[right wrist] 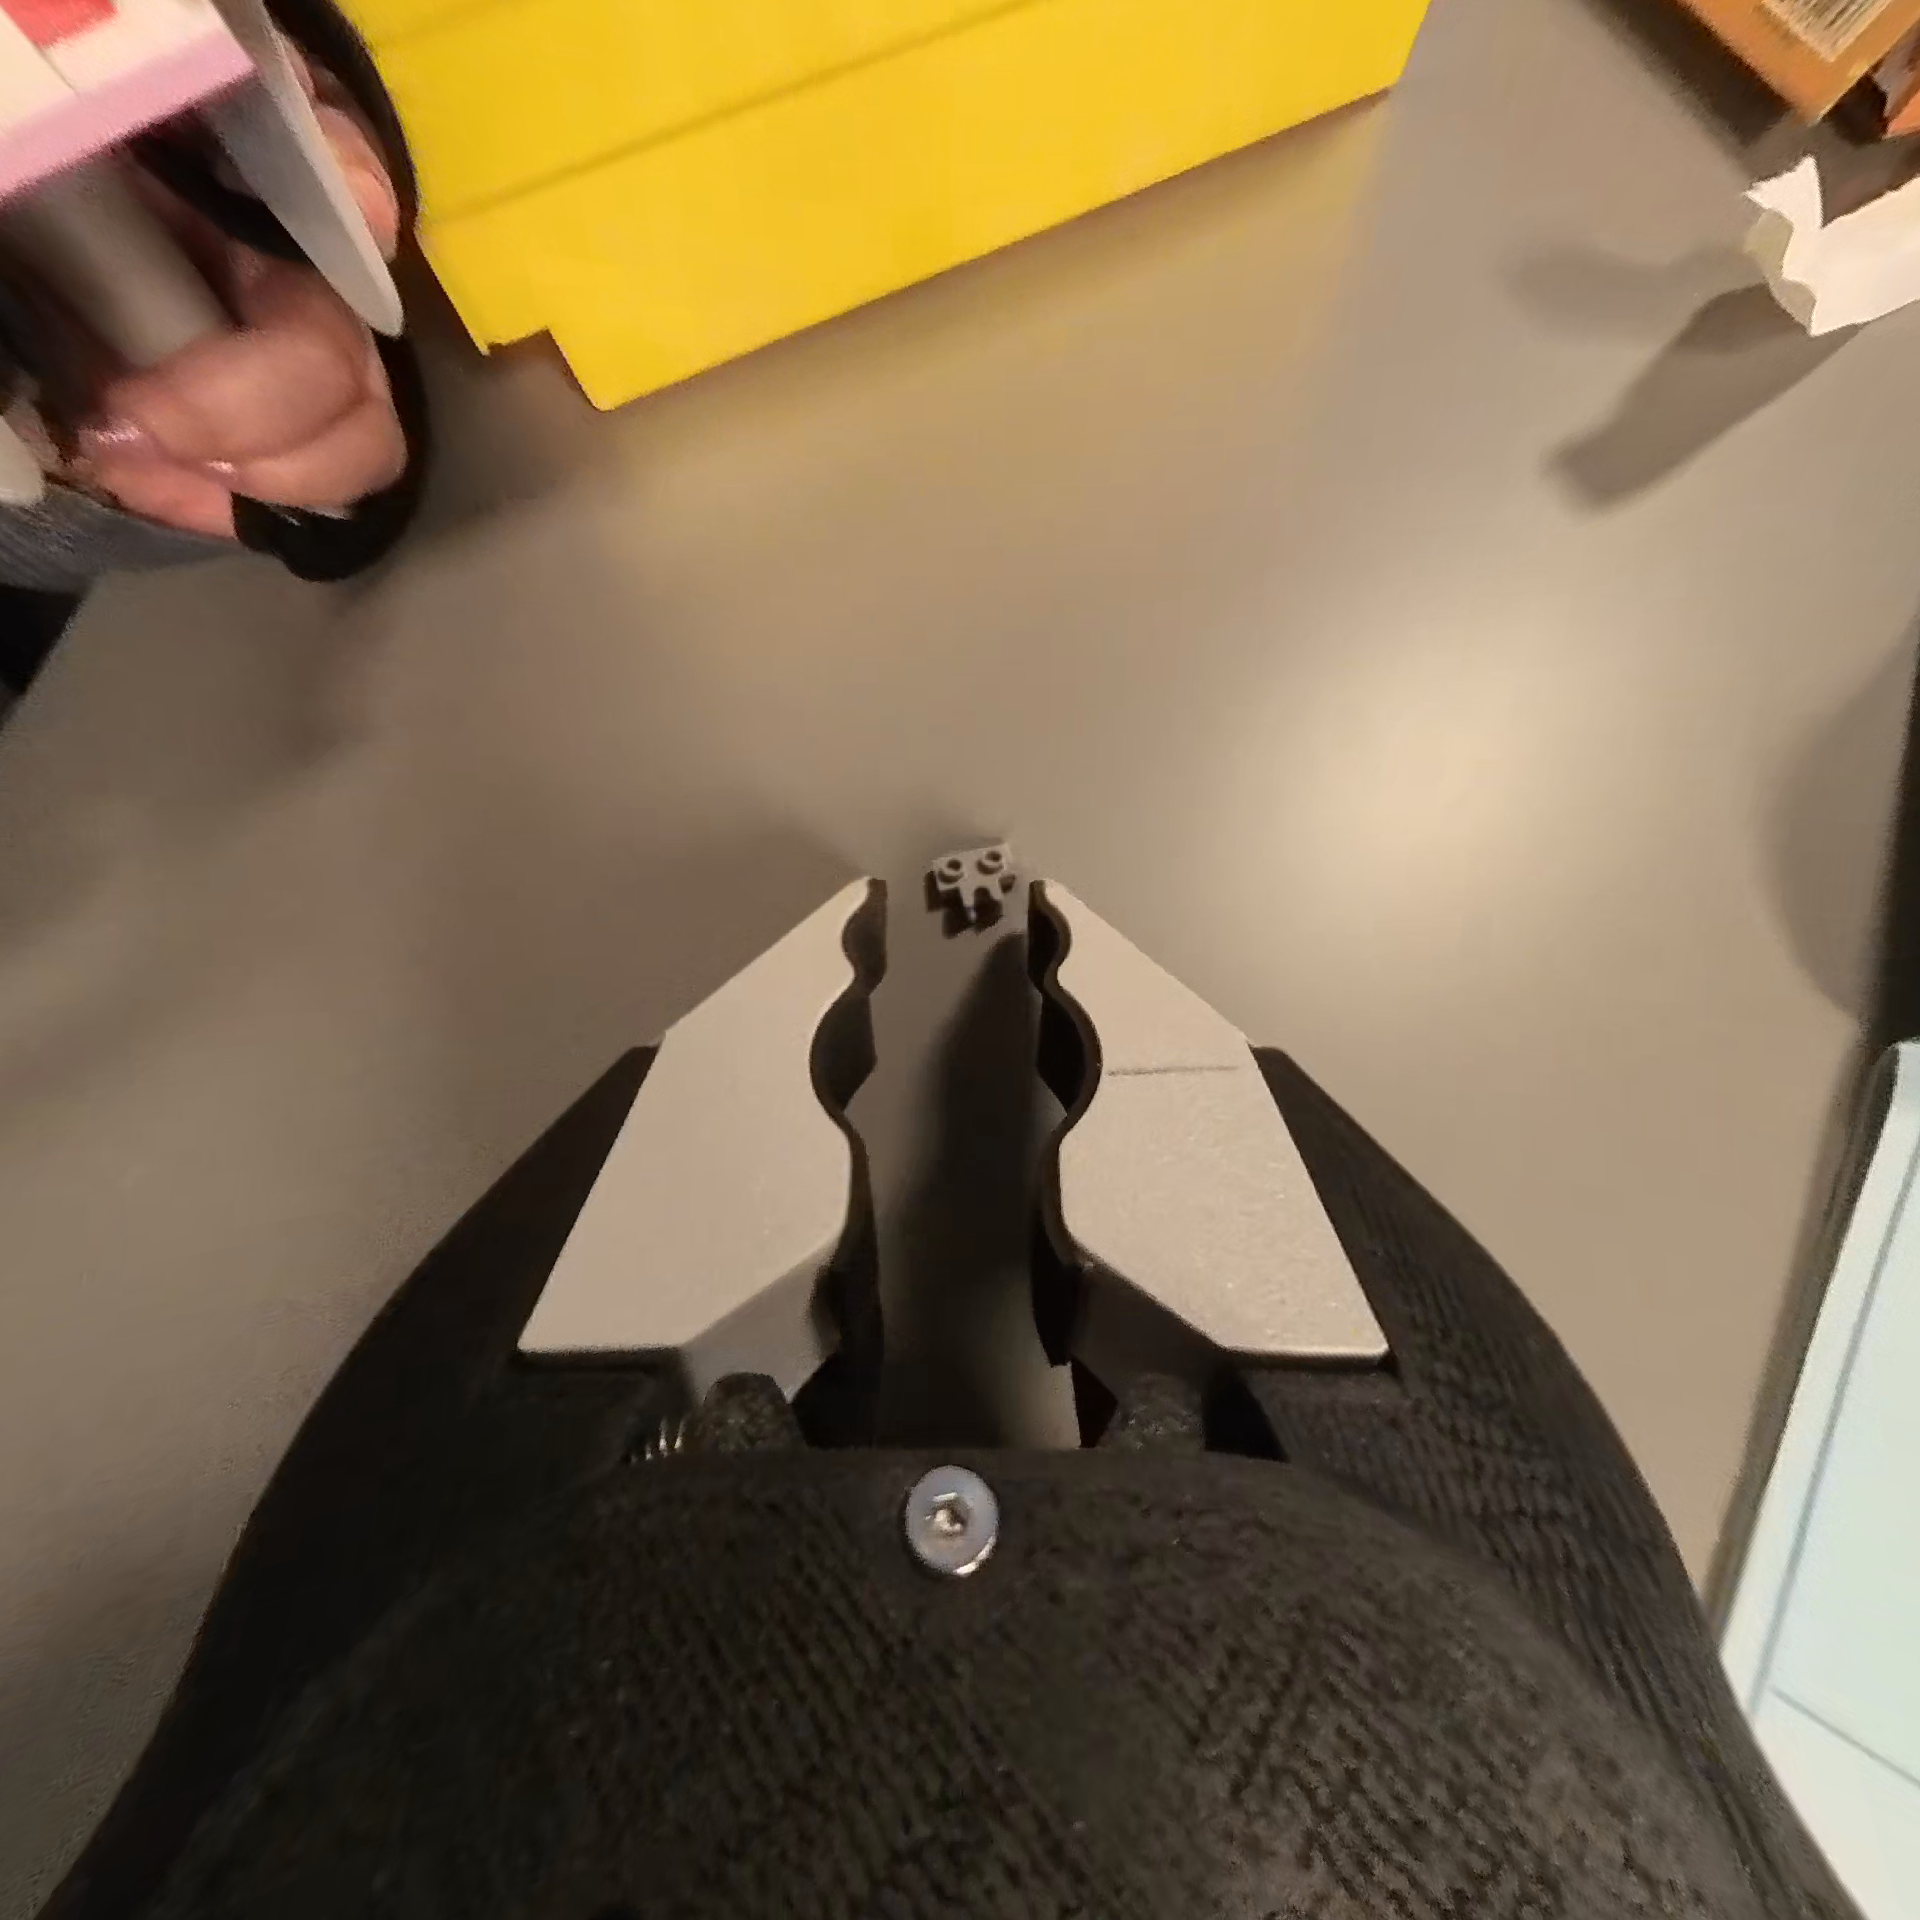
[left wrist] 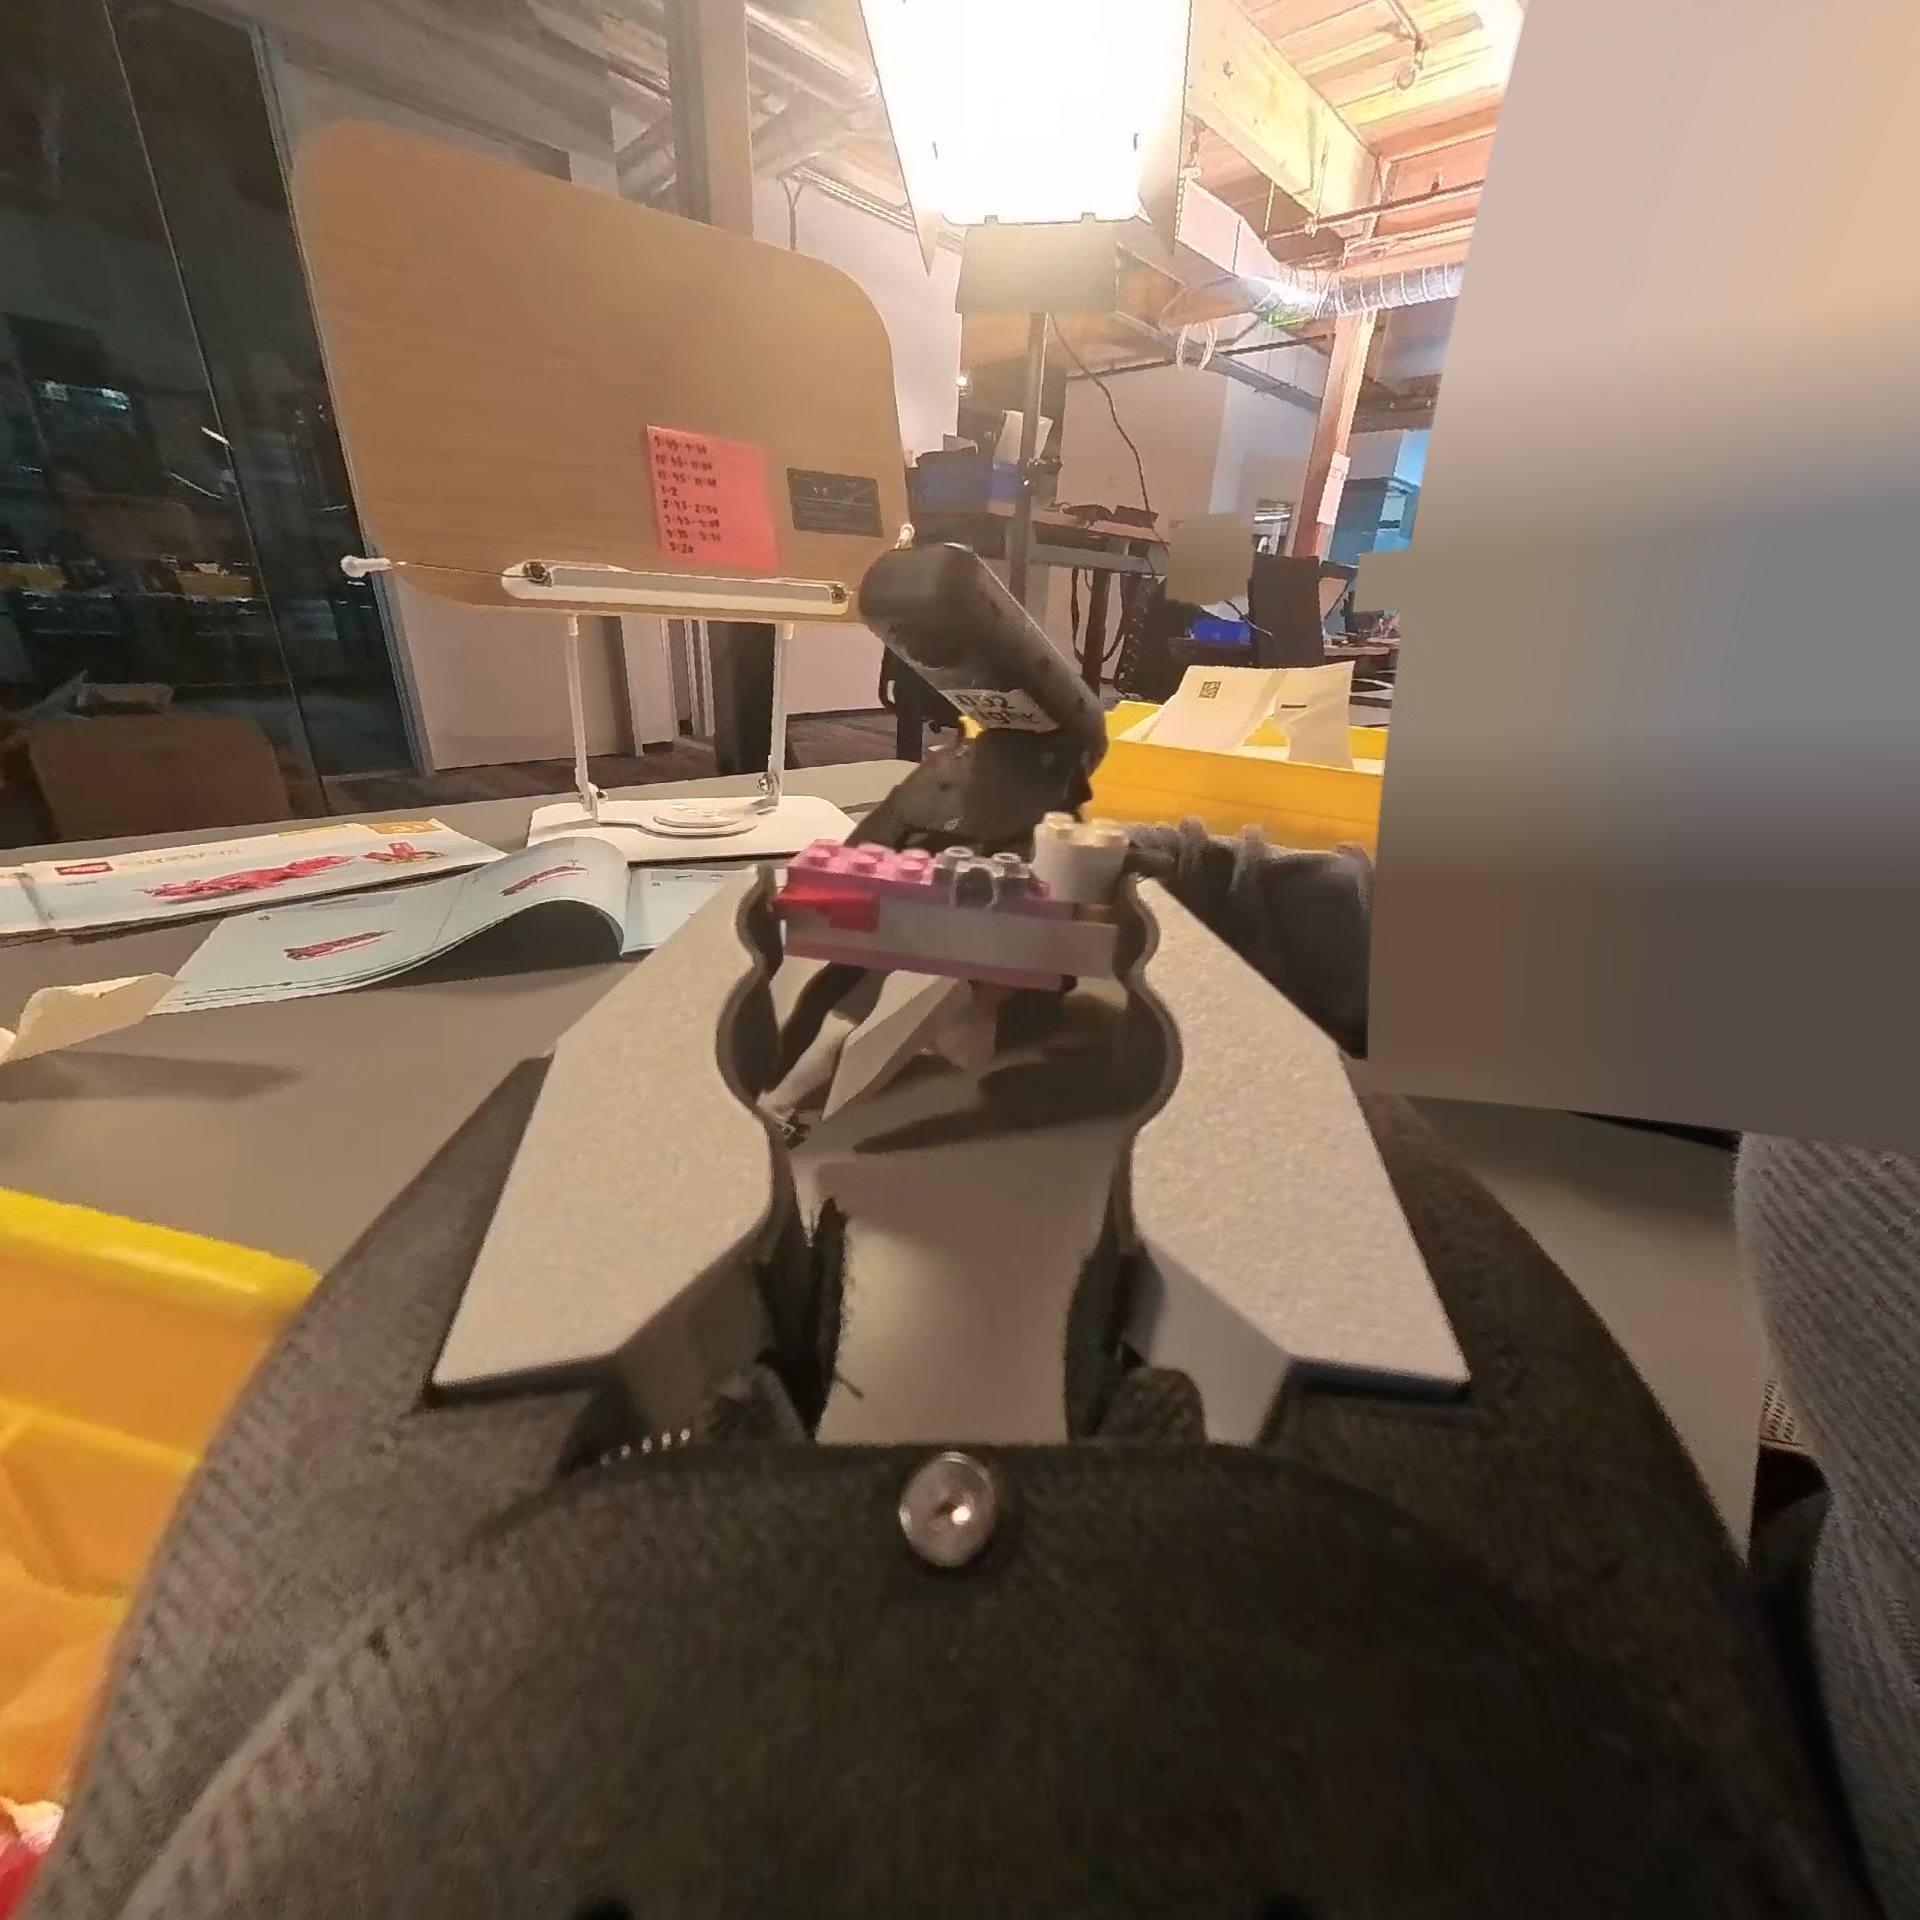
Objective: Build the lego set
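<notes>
Left view, hand-held gripper: the left hand-held gripper [left wrist: 951,914] has its pale, grainy, wavy-edged fingers [left wrist: 665,1049] clamped on a brick build [left wrist: 935,914], one at each end.
Left view, build: studded plastic bricks in pink, red, grey and white, with a white round brick at the right end; held level above the tabletop [left wrist: 260,1070].
Left view, surroundings: an open booklet [left wrist: 416,925] lies flat at left; a wooden board on a white stand [left wrist: 582,384] is behind it; a yellow bin [left wrist: 1236,790] is at right.
Right view, hand-held gripper: the right hand-held gripper [right wrist: 956,894] points down at the smooth grey tabletop [right wrist: 1247,675], jaws apart and pressing on nothing.
Right view, small piece: a tiny dark grey plate [right wrist: 974,879] with two studs and a clip lies flat on the tabletop between the fingertips, nearer the right one, with a gap on both sides.
Right view, surroundings: a yellow bin [right wrist: 883,156] lies beyond; a hand [right wrist: 260,416] is at upper left; crumpled paper [right wrist: 1829,260] is at right.
</notes>
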{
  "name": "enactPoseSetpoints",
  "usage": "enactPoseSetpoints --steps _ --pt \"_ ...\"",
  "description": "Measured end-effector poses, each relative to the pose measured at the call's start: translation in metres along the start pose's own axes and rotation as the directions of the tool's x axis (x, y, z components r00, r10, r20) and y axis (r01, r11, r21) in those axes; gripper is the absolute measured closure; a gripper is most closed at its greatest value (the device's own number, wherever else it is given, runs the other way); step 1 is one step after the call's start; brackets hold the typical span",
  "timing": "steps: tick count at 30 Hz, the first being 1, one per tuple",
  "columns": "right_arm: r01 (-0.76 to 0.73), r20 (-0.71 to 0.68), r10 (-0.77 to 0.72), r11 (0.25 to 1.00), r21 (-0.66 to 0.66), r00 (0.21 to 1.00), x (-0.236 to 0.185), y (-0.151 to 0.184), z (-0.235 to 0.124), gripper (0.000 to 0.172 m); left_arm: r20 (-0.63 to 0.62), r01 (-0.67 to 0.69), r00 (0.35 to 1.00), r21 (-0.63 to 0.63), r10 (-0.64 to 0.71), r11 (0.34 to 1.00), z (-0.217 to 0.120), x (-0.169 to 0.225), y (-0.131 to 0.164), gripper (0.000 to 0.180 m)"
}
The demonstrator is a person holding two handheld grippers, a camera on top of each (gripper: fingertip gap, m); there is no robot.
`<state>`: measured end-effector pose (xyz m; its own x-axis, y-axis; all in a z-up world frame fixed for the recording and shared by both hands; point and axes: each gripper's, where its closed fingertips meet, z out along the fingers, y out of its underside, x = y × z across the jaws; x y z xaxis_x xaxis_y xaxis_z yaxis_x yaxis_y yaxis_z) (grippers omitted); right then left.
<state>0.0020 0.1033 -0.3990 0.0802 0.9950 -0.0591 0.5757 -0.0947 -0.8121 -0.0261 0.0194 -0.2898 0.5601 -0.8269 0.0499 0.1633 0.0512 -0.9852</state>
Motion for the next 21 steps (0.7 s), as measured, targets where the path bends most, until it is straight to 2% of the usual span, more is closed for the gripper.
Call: enactPoseSetpoints --steps 10,14,17,21 --pt "0.081 0.047 -0.078 0.995 -0.053 0.996 0.002 0.002 0.009 0.147 -0.014 0.011 1.000 0.011 -0.011 1.000 -0.001 0.001 -0.001 0.117" --pt "0.096 0.031 -0.094 0.994 -0.056 0.995 0.006 0.001 0.011 0.157 -0.018 0.015 1.000 0.016 -0.015 1.000 -0.001 0.002 -0.002 0.117" --pt "0.110 0.024 -0.109 0.992 -0.058 0.994 0.005 0.001 0.012 0.157 -0.021 0.016 1.000 0.020 -0.016 1.000 -0.001 0.002 -0.003 0.117" --pt "0.136 0.034 -0.135 0.991 0.001 0.990 -0.002 -0.013 0.006 0.158 -0.028 0.012 1.000 0.026 -0.011 1.000 -0.001 0.004 -0.004 0.117"
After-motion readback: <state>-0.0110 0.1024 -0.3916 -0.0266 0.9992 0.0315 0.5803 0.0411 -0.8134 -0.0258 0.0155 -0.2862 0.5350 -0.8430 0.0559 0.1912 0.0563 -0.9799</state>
